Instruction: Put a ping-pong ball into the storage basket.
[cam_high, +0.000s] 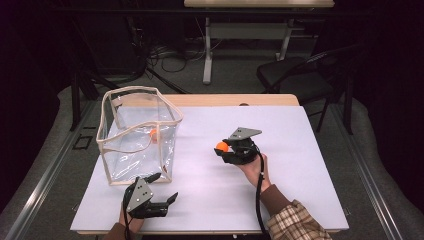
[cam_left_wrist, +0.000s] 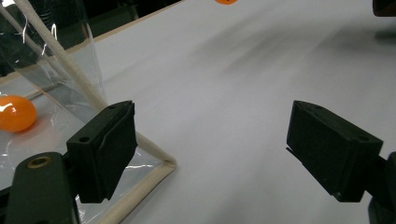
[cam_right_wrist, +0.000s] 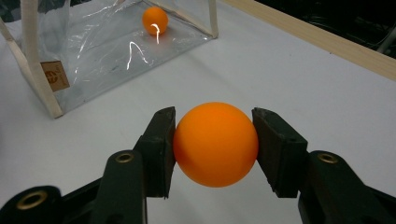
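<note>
Orange shows twice: one ball (cam_high: 153, 134) already lies inside the clear bag (cam_high: 137, 134), and we pinch a second ball (cam_right_wrist: 215, 143) in our right gripper (cam_high: 226, 148), well to the right of the bag. We judge one ball delivered and this one yet to go in. Our left gripper (cam_left_wrist: 210, 154) rests spread by the bag's near corner. A white mat (cam_high: 300, 150) covers the wooden table (cam_high: 270, 99); beyond the bag, a dark chair (cam_high: 295, 75) and floor cables (cam_high: 170, 55).

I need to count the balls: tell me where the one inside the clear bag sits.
In the high view, the ball lies on the bottom of the clear bag, at the table's left, toward its far right corner.
</note>
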